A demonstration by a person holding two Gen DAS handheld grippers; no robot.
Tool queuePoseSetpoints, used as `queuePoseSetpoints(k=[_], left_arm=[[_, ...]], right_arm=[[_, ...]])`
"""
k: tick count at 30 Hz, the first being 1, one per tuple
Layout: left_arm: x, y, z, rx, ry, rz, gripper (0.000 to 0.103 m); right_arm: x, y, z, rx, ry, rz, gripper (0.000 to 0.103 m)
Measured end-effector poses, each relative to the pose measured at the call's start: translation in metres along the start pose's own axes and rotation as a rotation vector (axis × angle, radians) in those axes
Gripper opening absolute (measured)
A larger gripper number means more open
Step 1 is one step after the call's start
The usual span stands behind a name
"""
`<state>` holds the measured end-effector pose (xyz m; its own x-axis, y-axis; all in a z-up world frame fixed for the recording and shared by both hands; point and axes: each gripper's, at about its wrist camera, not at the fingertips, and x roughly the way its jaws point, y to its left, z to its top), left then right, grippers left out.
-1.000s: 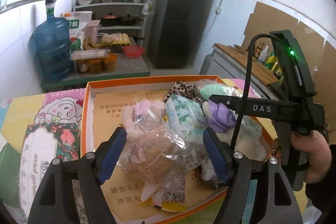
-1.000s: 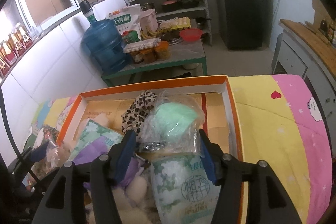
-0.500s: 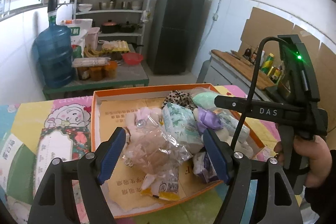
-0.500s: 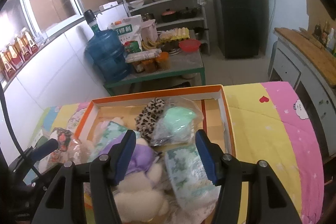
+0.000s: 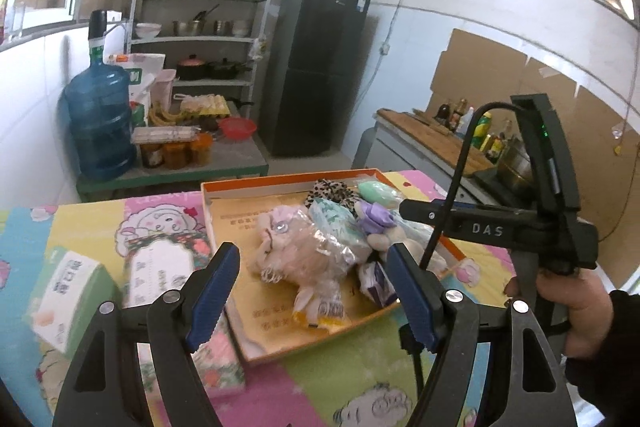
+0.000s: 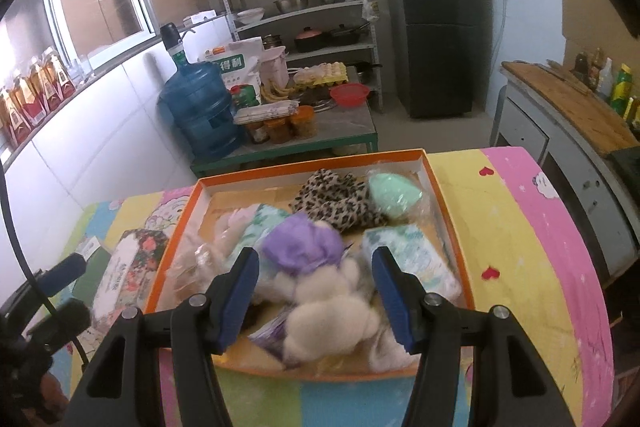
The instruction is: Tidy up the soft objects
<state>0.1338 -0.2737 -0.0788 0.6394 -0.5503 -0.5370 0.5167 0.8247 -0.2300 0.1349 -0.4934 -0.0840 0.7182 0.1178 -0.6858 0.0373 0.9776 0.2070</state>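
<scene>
An orange-rimmed cardboard box (image 5: 224,187) (image 6: 440,195) lies on the colourful cloth. It holds a bagged pink plush (image 5: 296,247), a purple-and-white plush (image 6: 320,267), a leopard-print cloth (image 6: 332,199), a bagged green soft item (image 6: 394,197) and tissue packs (image 6: 408,259). My left gripper (image 5: 312,295) is open and empty, above the box's near edge. My right gripper (image 6: 316,295) is open and empty, above the purple plush; it also shows in the left wrist view (image 5: 520,227).
A floral tissue pack (image 5: 168,267) (image 6: 120,275) and a green tissue box (image 5: 68,291) lie left of the box. Beyond the table stand a low table with a blue water jug (image 5: 100,123), shelves, a dark fridge (image 5: 316,75) and a counter (image 6: 568,107).
Both grippers have pulled back and up from the box, still open. The bagged plush and the green item that lay between the jaws now rest in the box.
</scene>
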Motion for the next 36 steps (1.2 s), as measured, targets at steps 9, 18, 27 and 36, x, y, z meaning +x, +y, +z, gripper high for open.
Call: queuePoseSetpoints(k=[9, 18, 27, 36], left_arm=[[-0.055, 0.025, -0.014, 0.011, -0.015, -0.028, 0.077], [-0.1, 0.044, -0.033, 0.025, -0.018, -0.06, 0.077], [-0.151, 0.065, -0.048, 0.017, -0.057, 0.023, 0.077], [-0.188, 0.085, -0.056, -0.009, -0.077, 0.165, 0.077]], right_arm=[[-0.029, 0.044, -0.03, 0.014, -0.019, -0.027, 0.059], [-0.06, 0.082, -0.062, 0.008, -0.047, -0.082, 0.059], [-0.097, 0.11, -0.091, 0.037, -0.096, -0.14, 0.059], [-0.134, 0.139, -0.114, 0.049, -0.127, -0.144, 0.059]])
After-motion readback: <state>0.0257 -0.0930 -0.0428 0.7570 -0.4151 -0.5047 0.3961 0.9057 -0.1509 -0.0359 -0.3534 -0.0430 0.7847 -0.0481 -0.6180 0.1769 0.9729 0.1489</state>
